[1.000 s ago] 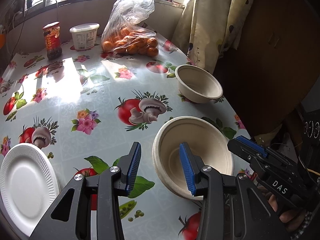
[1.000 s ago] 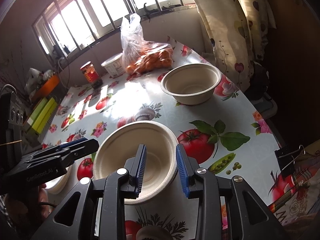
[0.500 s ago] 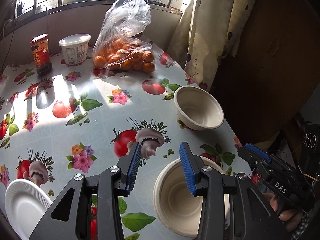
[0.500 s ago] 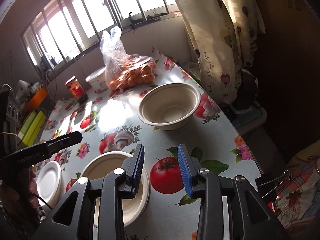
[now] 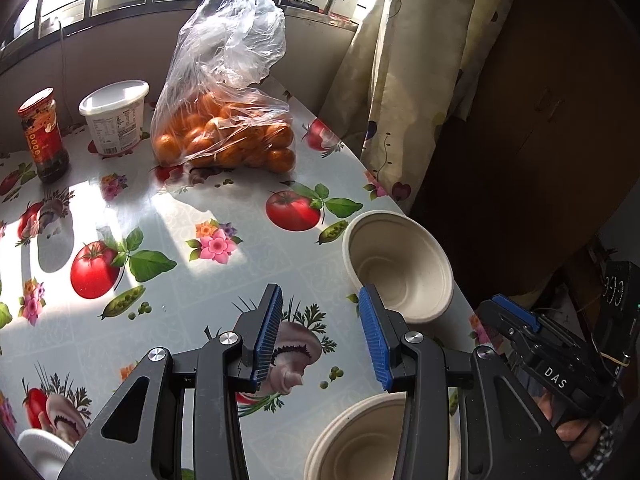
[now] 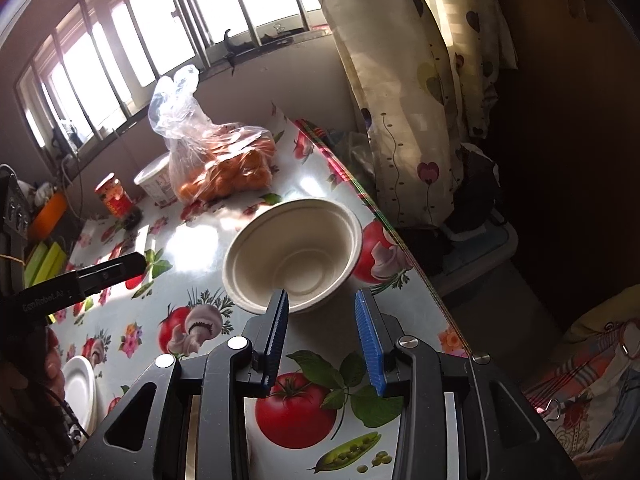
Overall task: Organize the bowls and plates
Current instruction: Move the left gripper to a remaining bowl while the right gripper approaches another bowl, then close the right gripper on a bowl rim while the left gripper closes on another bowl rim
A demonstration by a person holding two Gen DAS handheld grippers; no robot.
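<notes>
A beige paper bowl (image 5: 400,264) (image 6: 294,250) stands near the table's right edge. My right gripper (image 6: 322,332) is open and empty, just short of this bowl's near rim. My left gripper (image 5: 320,332) is open and empty above the tablecloth, left of that bowl. A second beige bowl (image 5: 360,440) sits below the left gripper at the bottom of the left wrist view. White foam plates (image 6: 80,388) (image 5: 44,452) lie at the table's near left. The right gripper also shows in the left wrist view (image 5: 516,324).
A plastic bag of oranges (image 5: 224,120), a white tub (image 5: 114,116) and a red jar (image 5: 42,136) stand at the back by the window. A curtain (image 5: 404,80) hangs beyond the table's right edge. The table (image 5: 180,240) wears a fruit-print cloth.
Both grippers have moved forward, away from the near bowl toward the far bowl. The near bowl has dropped to the bottom of the left view and out of the right view.
</notes>
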